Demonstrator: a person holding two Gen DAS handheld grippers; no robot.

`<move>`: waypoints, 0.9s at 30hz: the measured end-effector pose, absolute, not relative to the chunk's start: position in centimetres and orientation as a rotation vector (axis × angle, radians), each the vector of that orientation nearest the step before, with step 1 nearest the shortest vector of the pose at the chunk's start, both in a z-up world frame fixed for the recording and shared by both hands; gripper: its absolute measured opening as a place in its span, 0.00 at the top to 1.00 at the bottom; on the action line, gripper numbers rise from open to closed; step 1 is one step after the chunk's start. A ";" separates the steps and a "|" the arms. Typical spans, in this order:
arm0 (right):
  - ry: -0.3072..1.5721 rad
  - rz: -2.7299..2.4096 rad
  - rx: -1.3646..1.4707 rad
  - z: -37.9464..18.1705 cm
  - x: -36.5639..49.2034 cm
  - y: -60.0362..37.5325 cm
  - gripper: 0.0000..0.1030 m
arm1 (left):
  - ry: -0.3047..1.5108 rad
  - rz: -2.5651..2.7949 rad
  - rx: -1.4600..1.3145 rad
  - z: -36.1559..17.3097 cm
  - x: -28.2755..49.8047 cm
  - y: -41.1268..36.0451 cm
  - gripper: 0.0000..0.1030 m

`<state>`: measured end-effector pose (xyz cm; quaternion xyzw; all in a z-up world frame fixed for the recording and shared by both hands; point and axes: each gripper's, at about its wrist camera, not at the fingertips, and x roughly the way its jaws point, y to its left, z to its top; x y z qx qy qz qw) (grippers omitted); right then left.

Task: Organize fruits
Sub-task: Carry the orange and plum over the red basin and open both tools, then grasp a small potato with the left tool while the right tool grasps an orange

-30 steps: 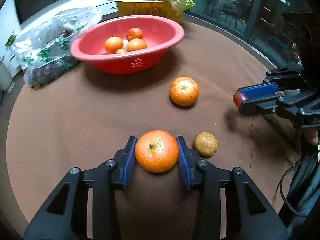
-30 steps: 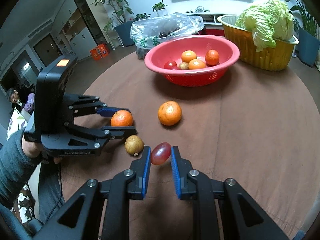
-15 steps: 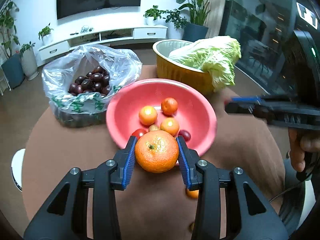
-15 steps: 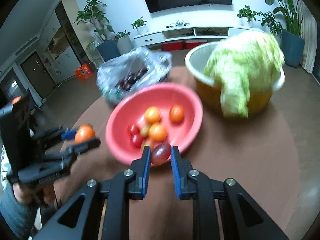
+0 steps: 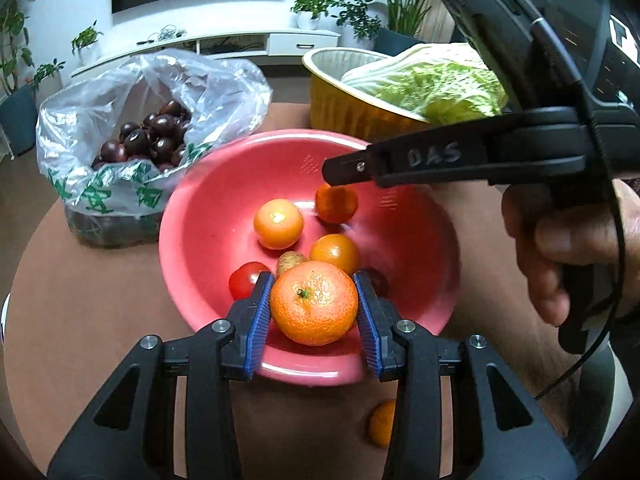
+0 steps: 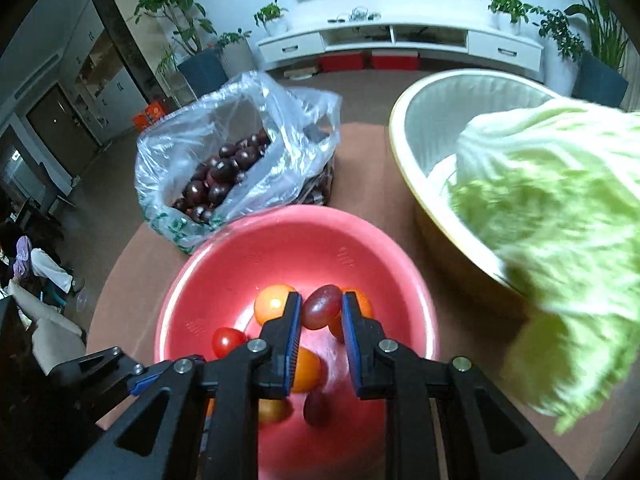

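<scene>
My left gripper (image 5: 314, 306) is shut on a large orange (image 5: 314, 303) and holds it over the near rim of the red bowl (image 5: 200, 216). My right gripper (image 6: 318, 314) is shut on a dark red grape tomato (image 6: 321, 306) and holds it above the middle of the red bowl (image 6: 240, 256). The right gripper also shows from the side in the left wrist view (image 5: 332, 170). The bowl holds several small oranges and tomatoes, such as a small orange (image 5: 278, 223) and a red tomato (image 5: 246, 279).
A clear plastic bag of dark fruit (image 5: 148, 136) lies left of the bowl. A yellow basin (image 6: 424, 152) with a cabbage (image 6: 560, 216) stands to the right. Another orange (image 5: 382, 422) lies on the brown tabletop (image 5: 80, 320) below my left gripper.
Both grippers have moved forward with their fruit and now hang over the red bowl. The right gripper has come across in front of the left one.
</scene>
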<state>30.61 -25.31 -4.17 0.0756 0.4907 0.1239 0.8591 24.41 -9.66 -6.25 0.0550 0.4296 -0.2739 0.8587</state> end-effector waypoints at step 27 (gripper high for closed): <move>0.943 0.268 0.274 -0.6 26.3 -27.3 0.47 | 0.803 -0.570 0.068 -2.2 19.9 -6.1 0.17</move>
